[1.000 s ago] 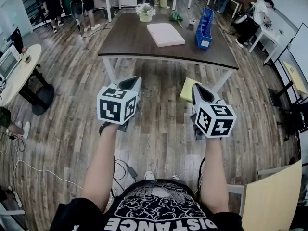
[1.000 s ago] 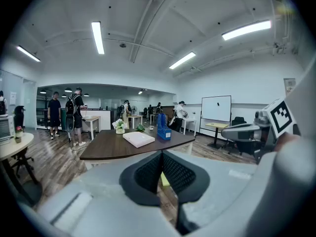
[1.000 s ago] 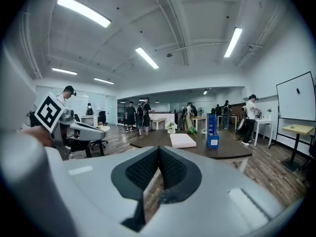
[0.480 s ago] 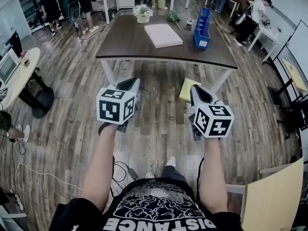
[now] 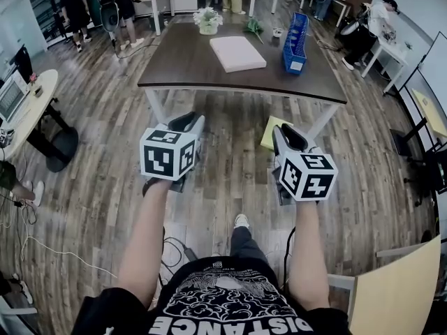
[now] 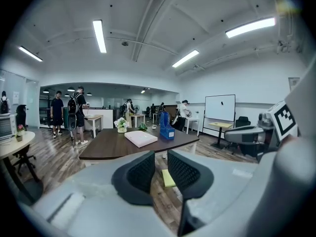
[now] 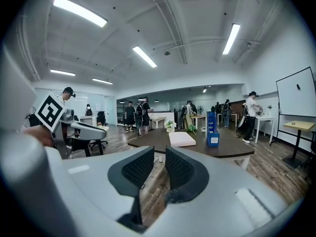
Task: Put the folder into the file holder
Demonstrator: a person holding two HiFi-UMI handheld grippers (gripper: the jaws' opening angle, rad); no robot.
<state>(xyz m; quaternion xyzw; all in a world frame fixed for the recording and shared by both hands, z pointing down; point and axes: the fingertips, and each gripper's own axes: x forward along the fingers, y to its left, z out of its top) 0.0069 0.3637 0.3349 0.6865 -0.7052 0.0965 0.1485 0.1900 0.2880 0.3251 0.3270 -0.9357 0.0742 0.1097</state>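
Folder [image 5: 238, 51] amid table [image 5: 181, 65] (holder [image 5: 296, 42] near edge)

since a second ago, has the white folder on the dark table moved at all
No. The flat white folder lies in the same spot on the dark brown table, just left of the blue file holder in the head view.

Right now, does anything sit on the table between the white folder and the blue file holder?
Nothing visible does. The white folder lies flat on the table, the blue file holder stands to its right, and only bare tabletop shows between them. The flower pot and a small green item sit further back.
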